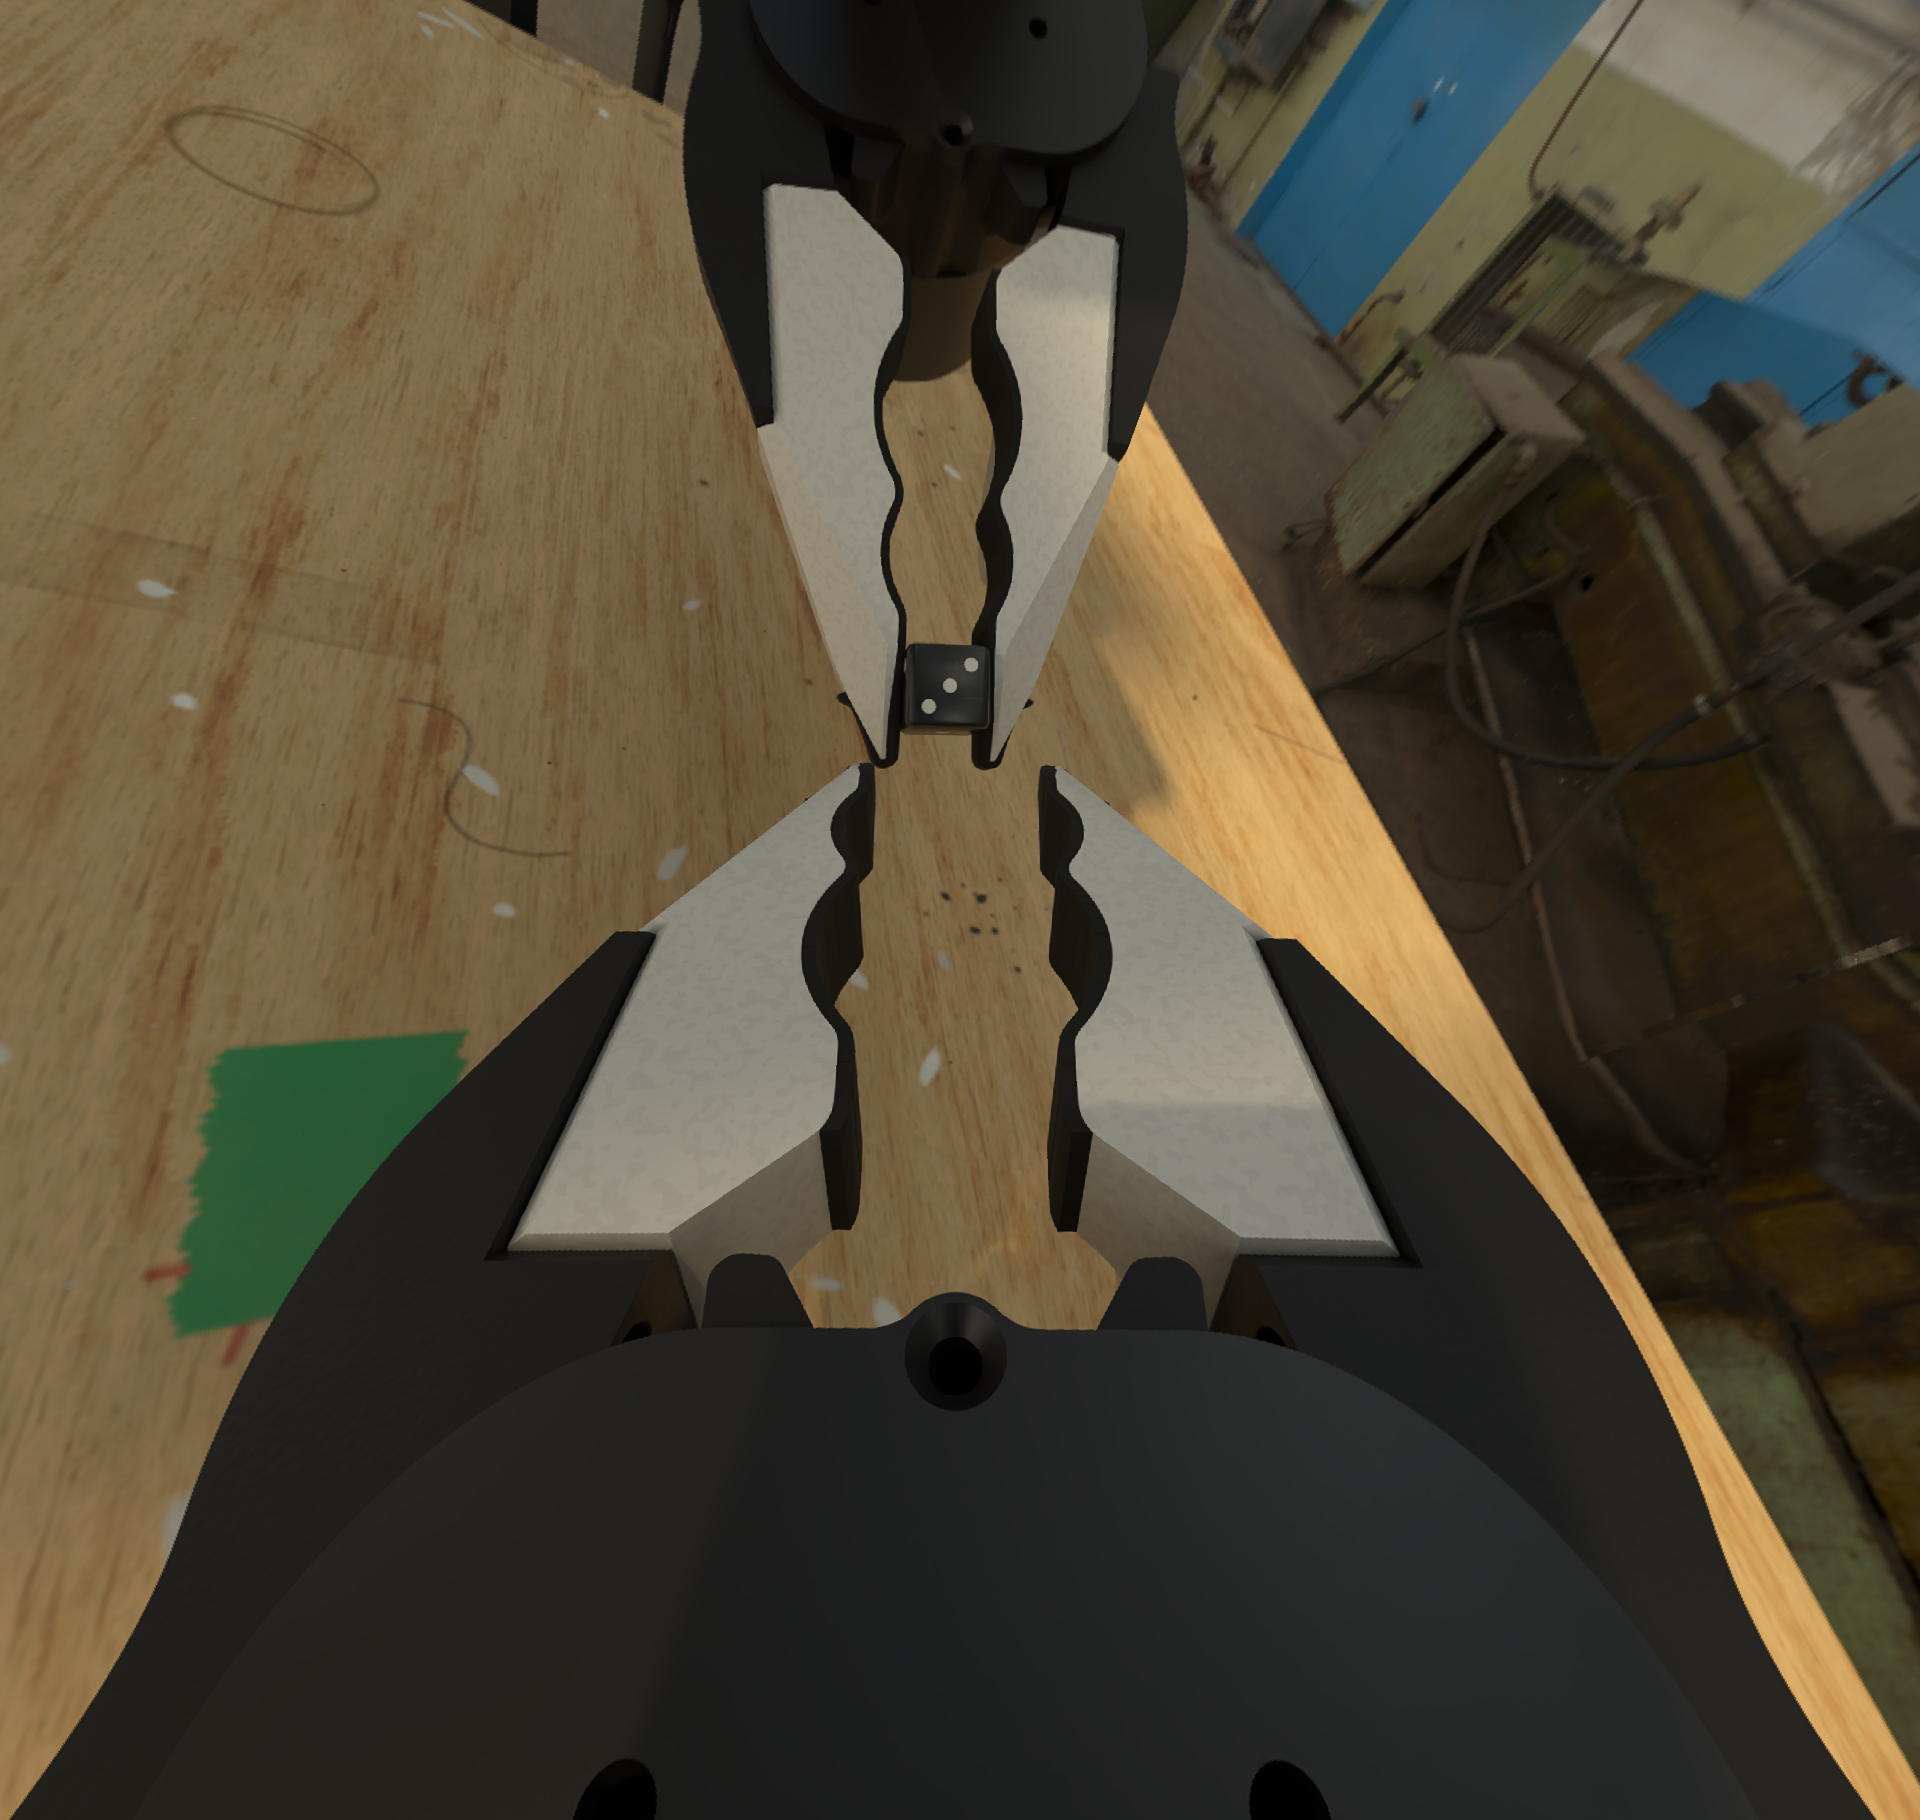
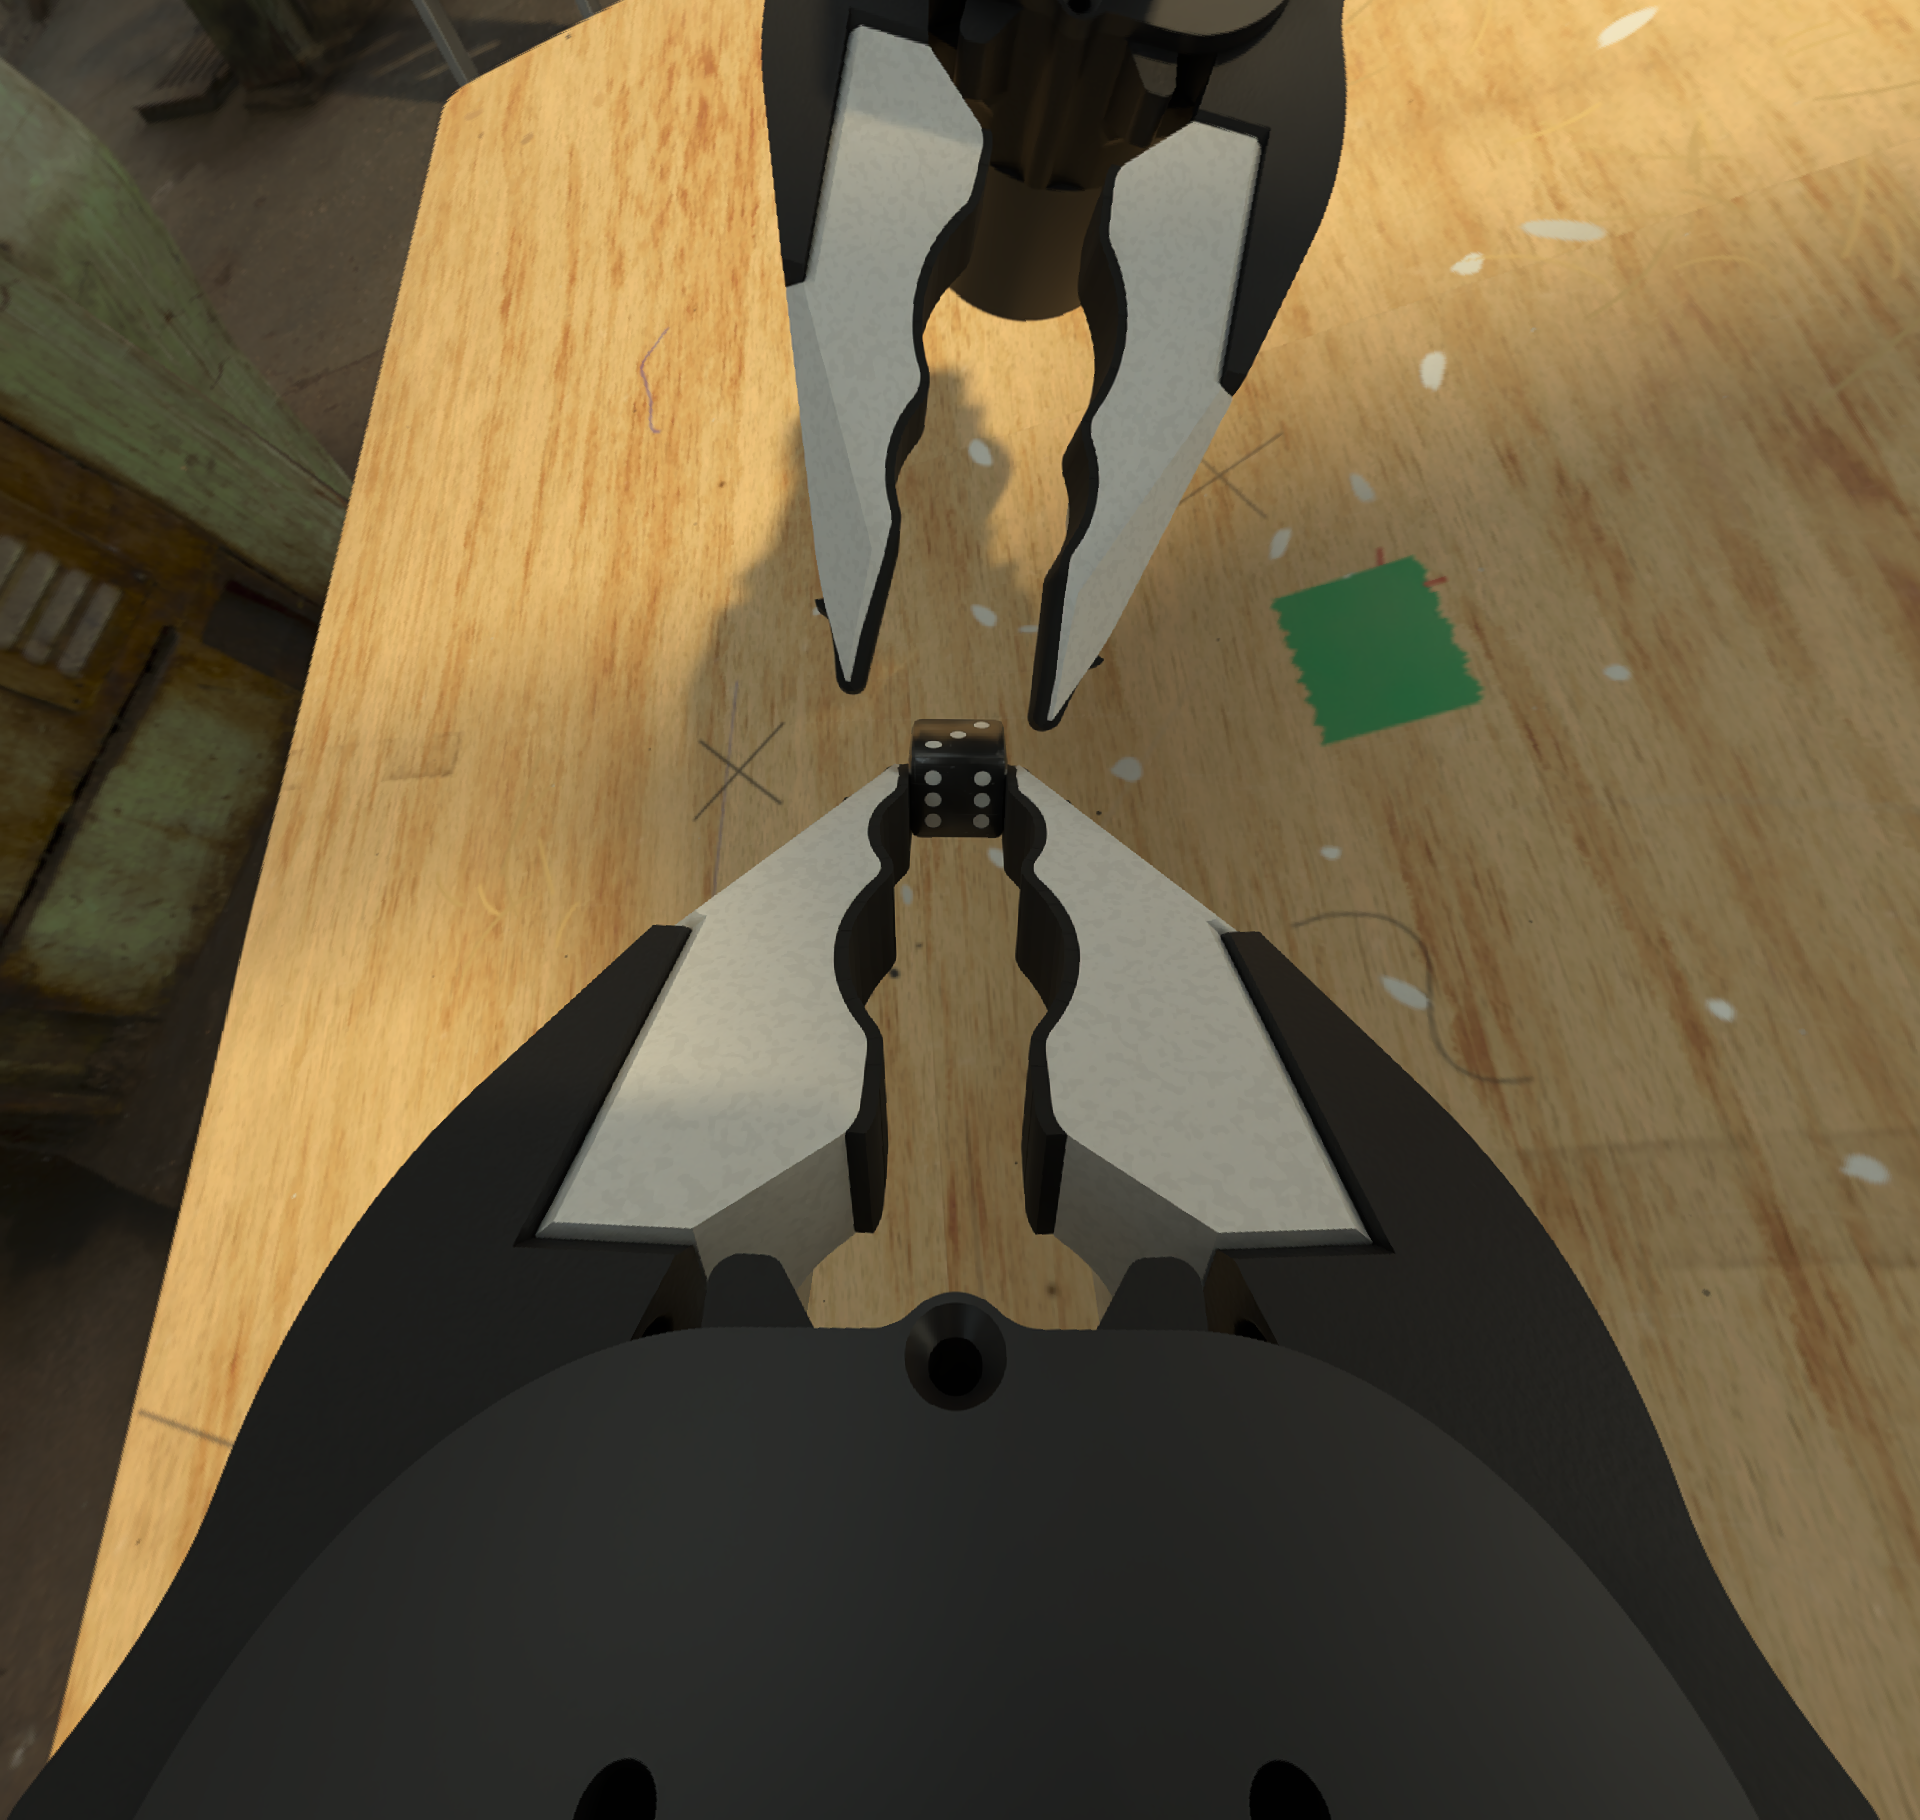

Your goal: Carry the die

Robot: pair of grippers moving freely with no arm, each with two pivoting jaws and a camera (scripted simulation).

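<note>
A small black die (image 2: pixel 958 799) with white pips sits pinched between the fingertips of my right gripper (image 2: pixel 961 773), which is shut on it over the wooden table (image 2: pixel 582 440). My left gripper (image 2: pixel 948 698) faces it tip to tip, open and empty, with its tips just short of the die. In the left wrist view my left gripper (image 1: pixel 958 778) is open with a wide gap. Right in front of it the right gripper (image 1: pixel 940 757) holds the die (image 1: pixel 945 687).
A green patch (image 1: pixel 312 1178) lies flat on the table to the left of my left gripper; it also shows in the right wrist view (image 2: pixel 1377 648). The table edge (image 1: pixel 1351 835) runs close by, with workshop machinery (image 1: pixel 1558 482) beyond it.
</note>
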